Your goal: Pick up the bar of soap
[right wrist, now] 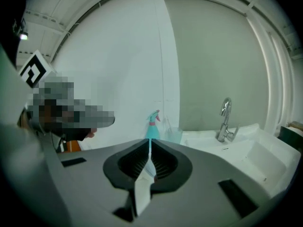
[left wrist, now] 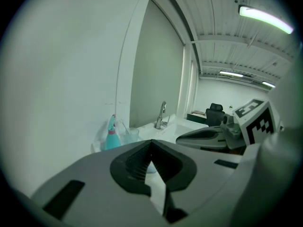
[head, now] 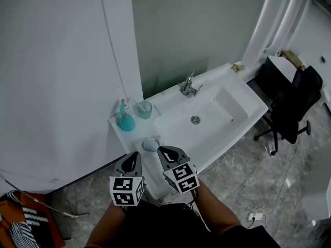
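**A:** Where is the soap, and has anyone got hold of it?

**B:** No one has. In the head view, just below the centre of the frame, a pale blue-grey oval lies on the white ledge at the near left corner of the washbasin (head: 252,109). I take it for the bar of soap (head: 150,144), perhaps in a dish, though it's too small to be sure. It sits there untouched.

**A:** And the two grippers?

**B:** Both are low in the frame, just under the soap. The left gripper (head: 135,155) points up at it from the lower left and the right gripper (head: 160,149) from the lower right, its tip just beside the oval. Each gripper's own view shows its ribbed black jaws drawn together to a point, with nothing caught between them.

**A:** What else is on the ledge?

**B:** Above the soap and to its left stand a teal spray bottle (head: 125,121) and a clear tumbler (head: 145,109). A chrome faucet (head: 189,84) rises behind the bowl, above centre.

**A:** So how far along is the job?

**B:** By my reckoning it is only at the approach. The grippers are near the soap, but one has yet to part its jaws, straddle the bar, squeeze and lift.
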A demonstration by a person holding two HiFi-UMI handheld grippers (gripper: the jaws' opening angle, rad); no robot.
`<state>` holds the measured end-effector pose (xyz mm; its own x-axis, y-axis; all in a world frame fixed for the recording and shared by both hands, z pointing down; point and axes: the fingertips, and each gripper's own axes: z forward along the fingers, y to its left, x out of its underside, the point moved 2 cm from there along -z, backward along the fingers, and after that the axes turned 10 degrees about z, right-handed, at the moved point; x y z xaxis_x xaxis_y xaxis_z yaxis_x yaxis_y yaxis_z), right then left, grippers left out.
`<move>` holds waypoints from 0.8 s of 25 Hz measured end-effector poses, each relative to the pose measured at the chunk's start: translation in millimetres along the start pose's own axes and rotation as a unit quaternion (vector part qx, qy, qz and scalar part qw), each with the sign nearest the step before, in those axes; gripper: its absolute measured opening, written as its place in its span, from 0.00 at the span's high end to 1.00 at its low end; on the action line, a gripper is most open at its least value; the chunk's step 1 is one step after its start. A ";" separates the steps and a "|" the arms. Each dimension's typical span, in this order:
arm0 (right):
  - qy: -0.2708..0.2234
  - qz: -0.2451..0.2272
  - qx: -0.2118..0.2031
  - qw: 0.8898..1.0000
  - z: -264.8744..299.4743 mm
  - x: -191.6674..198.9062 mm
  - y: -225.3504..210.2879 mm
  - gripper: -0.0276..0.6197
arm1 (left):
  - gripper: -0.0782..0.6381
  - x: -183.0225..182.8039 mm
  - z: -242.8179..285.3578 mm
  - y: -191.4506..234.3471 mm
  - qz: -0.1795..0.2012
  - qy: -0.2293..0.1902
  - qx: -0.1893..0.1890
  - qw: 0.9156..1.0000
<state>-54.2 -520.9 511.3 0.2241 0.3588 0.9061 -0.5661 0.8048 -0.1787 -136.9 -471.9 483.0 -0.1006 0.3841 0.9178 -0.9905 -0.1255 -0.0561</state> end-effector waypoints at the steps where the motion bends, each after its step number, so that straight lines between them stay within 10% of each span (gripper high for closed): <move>1: 0.011 -0.009 -0.011 1.000 4.0 2.9 0.0 0.95 | 0.88 0.0 0.3 2.3 -0.002 0.000 -0.002 1.000; 12: 0.122 -0.129 -0.095 0.980 49.7 33.6 -11.7 0.91 | 0.88 8.0 19.2 28.2 -0.016 0.016 0.008 1.000; 20: 0.219 -0.215 -0.181 0.935 70.3 56.2 -17.2 0.68 | 0.88 15.4 24.2 40.1 -0.027 0.028 -0.001 0.999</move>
<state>-87.6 -547.8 592.2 0.7165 0.0611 0.6949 -0.0617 0.9978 -0.0241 -175.9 -493.2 504.4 -0.0520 0.4411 0.8960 -0.9948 -0.1015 -0.0077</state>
